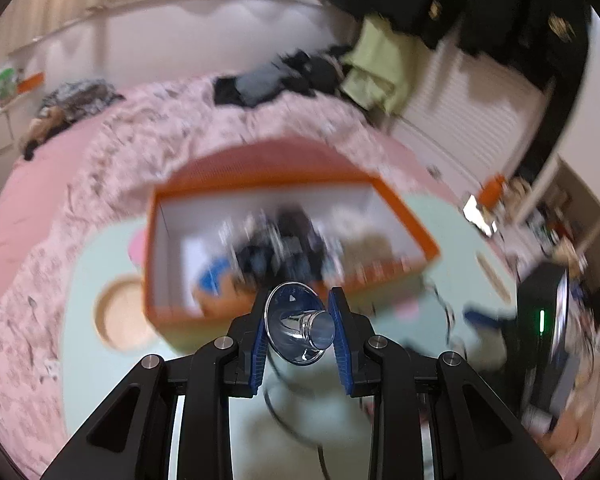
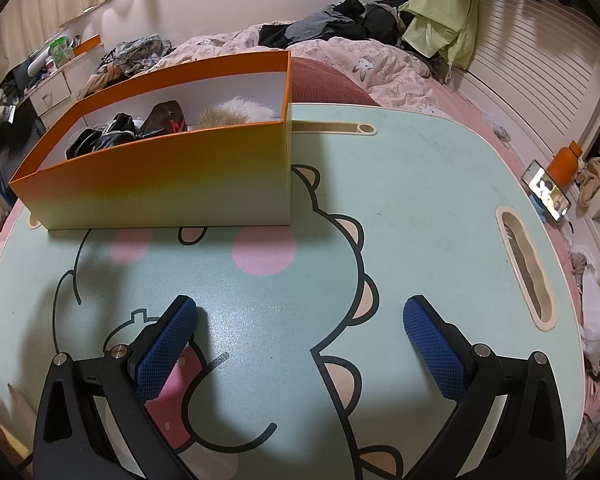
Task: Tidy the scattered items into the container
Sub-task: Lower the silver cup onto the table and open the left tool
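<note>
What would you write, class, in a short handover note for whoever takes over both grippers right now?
Left gripper: shut on a small clear plastic funnel-shaped cup, held near the open orange cardboard box.
Right gripper: jaws wide open, empty, over the mint-green cartoon lap table.
Done: dark bundles and a fluffy item already lie in the box.
Left: drop the cup in; no other loose items visible on the table.
</note>
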The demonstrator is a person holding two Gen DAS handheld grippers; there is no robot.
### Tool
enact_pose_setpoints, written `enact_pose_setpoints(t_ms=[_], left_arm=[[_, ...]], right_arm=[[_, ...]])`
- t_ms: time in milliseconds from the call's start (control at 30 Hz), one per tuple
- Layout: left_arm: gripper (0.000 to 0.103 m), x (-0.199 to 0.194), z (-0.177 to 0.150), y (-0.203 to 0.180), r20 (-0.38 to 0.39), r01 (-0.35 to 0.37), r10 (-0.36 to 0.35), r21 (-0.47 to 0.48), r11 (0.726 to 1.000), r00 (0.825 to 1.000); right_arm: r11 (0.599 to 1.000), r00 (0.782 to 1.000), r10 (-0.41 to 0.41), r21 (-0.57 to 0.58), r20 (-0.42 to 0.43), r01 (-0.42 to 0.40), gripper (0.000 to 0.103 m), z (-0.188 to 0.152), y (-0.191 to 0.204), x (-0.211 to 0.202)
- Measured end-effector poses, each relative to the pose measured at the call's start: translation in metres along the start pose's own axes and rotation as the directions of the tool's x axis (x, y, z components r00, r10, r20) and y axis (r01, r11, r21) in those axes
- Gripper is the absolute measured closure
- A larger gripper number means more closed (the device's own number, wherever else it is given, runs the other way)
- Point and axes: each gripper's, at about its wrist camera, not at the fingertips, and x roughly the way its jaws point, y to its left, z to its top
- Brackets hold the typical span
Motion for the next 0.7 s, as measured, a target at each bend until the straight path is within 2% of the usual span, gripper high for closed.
enact_pose_setpoints(t_ms=[167,367,400,467,500,533,600,633,700], left_arm=[[0.076,0.008,-0.034,-0.007,-0.045,-0.008,0.01,0.052,0.999,0.999],[0.076,0.026,-0.045,-0.011,-0.014,-0.059,0.06,0.047,0.997,0.998],[0.072,0.029,-0.046,-0.01,-0.01,-0.065,0.065,0.036,0.997,0.998],[0.051,0.031,-0.049,-0.007,0.003,-0.096,0.096,0.013,0.995,0.995],[0.036,0.03,-0.05,-0.006,0.02,-0.117,0.117,-0.001,0.993,0.993],[0.029,0.028,-0.051,-0.005,0.046,-0.134,0.135,-0.019,0.991,0.99],[0.025,0.023,-0.053,-0.006,0.097,-0.134,0.139,-0.056,0.989,0.985],[0.018,0.022,-0.054,-0.007,0.112,-0.117,0.123,-0.064,0.991,0.986],[0.011,0.022,-0.056,-0.012,0.112,-0.097,0.102,-0.047,0.994,0.988]], right_arm=[[1.0,1.0,0.001,0.0,0.0,-0.001,0.0,0.0,0.0,0.0],[1.0,1.0,0.002,0.0,0.0,-0.002,0.0,0.0,0.0,0.0],[1.0,1.0,0.002,-0.001,0.0,-0.002,0.0,0.0,0.0,0.0],[1.0,1.0,0.002,-0.001,0.0,-0.002,0.0,0.0,-0.001,0.0],[1.0,1.0,0.002,-0.001,0.0,-0.002,0.0,0.0,0.0,0.0],[1.0,1.0,0.002,0.0,0.0,-0.002,0.0,0.0,0.0,0.0],[1.0,1.0,0.002,-0.001,0.0,-0.002,0.0,0.0,-0.001,0.0],[1.0,1.0,0.003,-0.001,0.0,-0.003,0.0,0.0,-0.001,0.0],[1.0,1.0,0.004,-0.001,0.0,-0.004,0.0,0.0,-0.002,0.0]])
